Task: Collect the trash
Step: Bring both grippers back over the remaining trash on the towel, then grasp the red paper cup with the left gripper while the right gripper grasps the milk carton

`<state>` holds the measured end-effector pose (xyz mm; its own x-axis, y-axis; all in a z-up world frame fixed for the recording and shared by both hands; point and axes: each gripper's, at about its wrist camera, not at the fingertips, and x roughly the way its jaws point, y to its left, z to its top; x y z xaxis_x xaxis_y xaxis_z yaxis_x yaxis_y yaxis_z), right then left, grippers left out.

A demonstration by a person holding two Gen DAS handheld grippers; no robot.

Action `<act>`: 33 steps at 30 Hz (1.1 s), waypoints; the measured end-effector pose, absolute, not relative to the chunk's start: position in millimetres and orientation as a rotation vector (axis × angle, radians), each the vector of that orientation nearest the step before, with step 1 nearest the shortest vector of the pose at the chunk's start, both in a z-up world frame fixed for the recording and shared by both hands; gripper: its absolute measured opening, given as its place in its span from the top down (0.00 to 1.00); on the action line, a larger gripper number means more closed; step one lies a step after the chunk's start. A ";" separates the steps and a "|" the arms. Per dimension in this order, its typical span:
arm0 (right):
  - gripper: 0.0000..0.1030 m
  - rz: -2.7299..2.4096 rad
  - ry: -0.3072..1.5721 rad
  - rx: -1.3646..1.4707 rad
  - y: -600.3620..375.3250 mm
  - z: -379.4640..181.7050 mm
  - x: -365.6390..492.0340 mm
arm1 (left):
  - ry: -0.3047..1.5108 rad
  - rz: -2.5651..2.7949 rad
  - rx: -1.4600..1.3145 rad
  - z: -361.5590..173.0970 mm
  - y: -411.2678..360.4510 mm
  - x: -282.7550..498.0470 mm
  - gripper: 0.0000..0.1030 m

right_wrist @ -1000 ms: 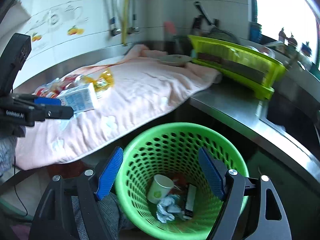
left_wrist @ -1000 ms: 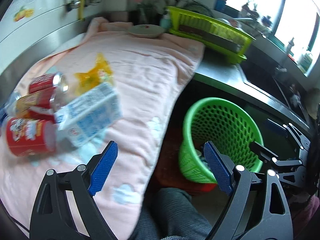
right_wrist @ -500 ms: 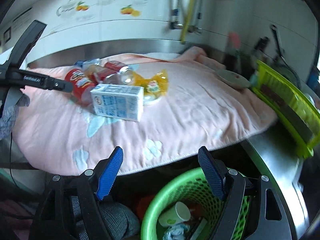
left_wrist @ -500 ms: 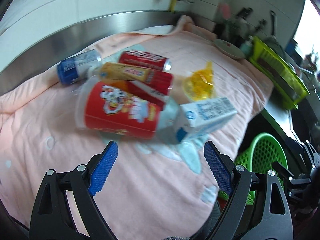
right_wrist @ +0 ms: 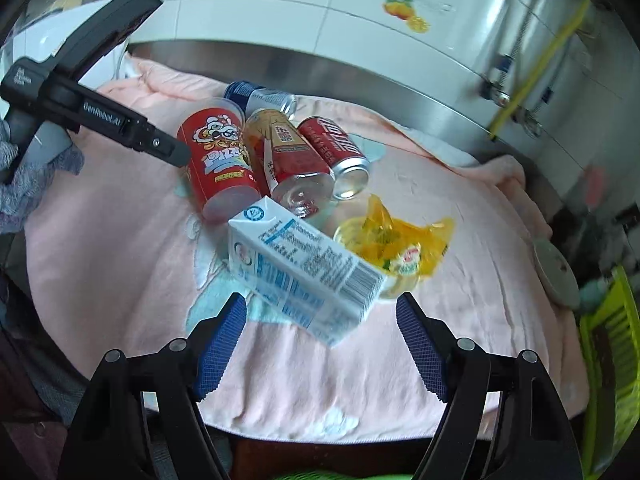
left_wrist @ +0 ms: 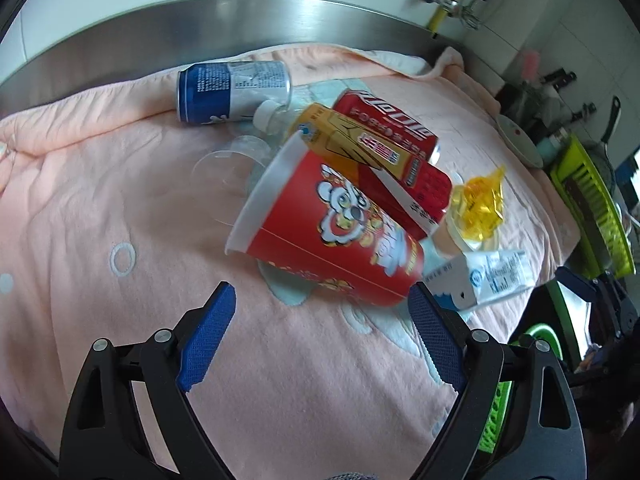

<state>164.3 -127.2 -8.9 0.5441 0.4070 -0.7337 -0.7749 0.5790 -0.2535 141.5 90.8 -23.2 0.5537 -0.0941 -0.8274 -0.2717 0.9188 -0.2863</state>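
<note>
Left wrist view: the left gripper (left_wrist: 322,306) stands with jaws wide apart and nothing between them, poised just short of a red paper cup (left_wrist: 332,240) lying on its side on the pink blanket (left_wrist: 120,208). Behind the cup the litter is heaped together: a yellow-and-red drink carton (left_wrist: 360,140), a red soda can (left_wrist: 384,120), a blue-and-silver can (left_wrist: 234,90), a clear plastic bottle (left_wrist: 272,116) and a yellow wrapper (left_wrist: 482,204). The green waste basket (left_wrist: 496,412) shows only as a rim at lower right. Right wrist view: the right gripper (right_wrist: 320,322) is likewise spread and empty, its blue pads flanking, without touching, the near end of a white-and-blue milk carton (right_wrist: 300,276) that lies flat beside the wrapper. The step in hand appears to be the approach to a pick. Judged next: each gripper must advance until its item sits squarely between the pads, then close; the cup, being thin-walled, likely wants a light squeeze, and the carton a grip across its narrow faces.
</note>
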 end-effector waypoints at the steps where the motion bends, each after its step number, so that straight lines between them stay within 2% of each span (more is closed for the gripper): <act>1: 0.28 0.772 0.675 -0.636 -121.7 -10.7 169.1 | 0.986 0.112 -0.417 -23.6 92.3 142.9 0.16; 9: 0.28 0.893 0.649 -0.854 -80.8 -22.2 185.8 | 0.997 0.160 -0.536 -30.8 106.9 158.2 0.16; 16: 0.28 0.964 0.714 -0.926 -59.0 -39.0 201.5 | 0.999 0.199 -0.615 -35.6 110.4 171.8 0.16; 17: 0.35 0.963 0.729 -0.926 -58.4 -41.1 202.6 | 1.000 0.206 -0.626 -37.4 110.5 173.6 0.16; 22: 0.40 0.956 0.747 -0.897 -64.7 -40.5 198.4 | 0.983 0.249 -0.701 -44.7 114.7 178.0 0.16; 26: 0.51 0.932 0.756 -0.837 -73.0 -34.9 195.6 | 0.969 0.289 -0.761 -49.1 115.3 179.8 0.16; 29: 0.55 0.921 0.754 -0.802 -79.3 -31.0 190.1 | 0.962 0.318 -0.797 -52.8 114.6 182.4 0.15; 33: 0.56 0.899 0.751 -0.760 -86.6 -26.4 182.7 | 0.968 0.353 -0.847 -58.8 112.2 187.0 0.15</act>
<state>182.7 -86.6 -26.4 0.4189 0.3919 -0.8191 -0.8758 0.4126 -0.2504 187.0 112.2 -58.8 0.5436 -0.0949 -0.8339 -0.6098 0.6380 -0.4702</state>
